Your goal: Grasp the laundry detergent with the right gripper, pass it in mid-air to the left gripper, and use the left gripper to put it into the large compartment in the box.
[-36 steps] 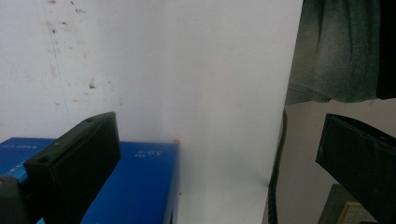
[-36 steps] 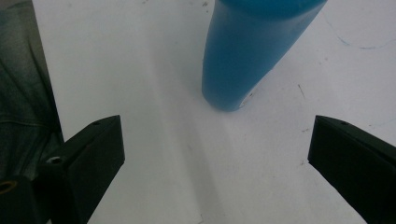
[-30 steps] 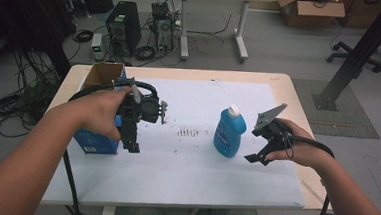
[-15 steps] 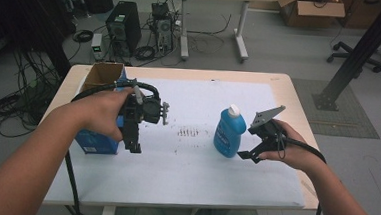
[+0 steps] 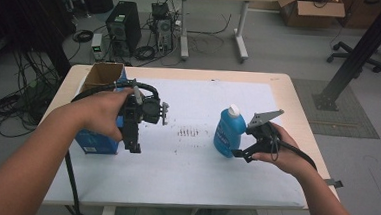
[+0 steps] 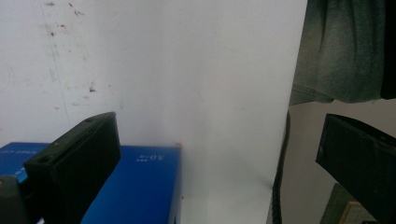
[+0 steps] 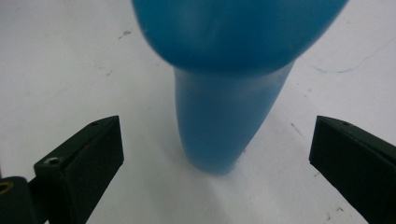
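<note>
The landmark is the translucent blue plastic bottle with a white cap [image 5: 228, 130], standing upright on the white paper sheet [image 5: 200, 163] that covers the pale wooden table [image 5: 299, 101].

Right gripper [image 5: 240, 153]: held just to the right of the bottle, at the level of its lower body. In the right gripper view its jaws stand wide apart, released, with the bottle [image 7: 224, 116] in the gap between them and clear of both. No contact is visible.

Left gripper [image 5: 134, 146]: well to the left of the bottle, jaws pointing down toward the sheet. In the left gripper view the jaws are spread and grasp nothing.

Blue cardboard box with white print [image 5: 95, 143]: on the table well to the left of the bottle, just beside the left gripper and partly hidden by the hand. The left gripper view shows the box [image 6: 135, 186] beside one jaw, not between the two.

A patch of dark marks [image 5: 188, 133] lies on the sheet just left of the bottle.
</note>
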The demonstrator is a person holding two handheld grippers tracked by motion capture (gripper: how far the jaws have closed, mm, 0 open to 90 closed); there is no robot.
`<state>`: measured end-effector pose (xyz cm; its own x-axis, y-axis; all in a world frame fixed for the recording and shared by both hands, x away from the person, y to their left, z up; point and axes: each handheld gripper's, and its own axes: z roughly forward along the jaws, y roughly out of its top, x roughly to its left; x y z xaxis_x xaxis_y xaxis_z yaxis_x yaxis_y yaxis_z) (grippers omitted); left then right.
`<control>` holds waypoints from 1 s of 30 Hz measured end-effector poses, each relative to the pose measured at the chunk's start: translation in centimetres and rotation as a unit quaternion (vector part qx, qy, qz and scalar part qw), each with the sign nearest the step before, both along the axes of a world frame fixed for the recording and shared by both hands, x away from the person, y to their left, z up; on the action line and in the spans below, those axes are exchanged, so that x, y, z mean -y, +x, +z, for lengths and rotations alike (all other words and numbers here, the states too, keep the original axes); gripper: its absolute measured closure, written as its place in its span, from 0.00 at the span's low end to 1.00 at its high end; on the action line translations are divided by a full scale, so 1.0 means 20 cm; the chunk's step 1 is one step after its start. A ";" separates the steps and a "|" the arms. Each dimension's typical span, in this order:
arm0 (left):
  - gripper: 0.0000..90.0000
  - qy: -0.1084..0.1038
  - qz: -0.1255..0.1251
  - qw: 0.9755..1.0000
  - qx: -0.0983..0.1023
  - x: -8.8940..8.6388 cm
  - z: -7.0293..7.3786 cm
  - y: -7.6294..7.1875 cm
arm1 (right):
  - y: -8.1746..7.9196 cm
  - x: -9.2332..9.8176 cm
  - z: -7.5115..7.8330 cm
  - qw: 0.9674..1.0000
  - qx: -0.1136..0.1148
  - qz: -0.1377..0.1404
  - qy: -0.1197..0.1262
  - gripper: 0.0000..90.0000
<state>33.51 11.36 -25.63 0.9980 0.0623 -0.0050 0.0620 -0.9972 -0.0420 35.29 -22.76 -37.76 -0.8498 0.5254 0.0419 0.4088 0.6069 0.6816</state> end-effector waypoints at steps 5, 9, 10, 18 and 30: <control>0.00 0.001 -0.001 1.000 0.000 0.00 0.00 0.00 | 0.00 -0.01 -0.02 1.000 0.006 -0.016 0.018 0.03; 0.00 0.000 -0.002 1.000 0.005 0.00 0.00 0.00 | -0.01 -0.02 -0.04 0.999 0.012 -0.025 0.025 0.03; 0.00 -0.001 -0.002 1.000 0.006 0.00 0.00 0.00 | -0.01 -0.02 -0.04 0.999 0.013 -0.026 0.028 0.03; 0.00 0.000 -0.001 1.000 0.004 0.00 0.00 0.00 | -0.01 -0.03 -0.07 0.998 0.022 -0.045 0.044 0.03; 0.00 0.000 -0.002 1.000 0.002 0.01 -0.01 0.00 | -0.03 -0.07 -0.13 0.993 0.042 -0.077 0.078 0.02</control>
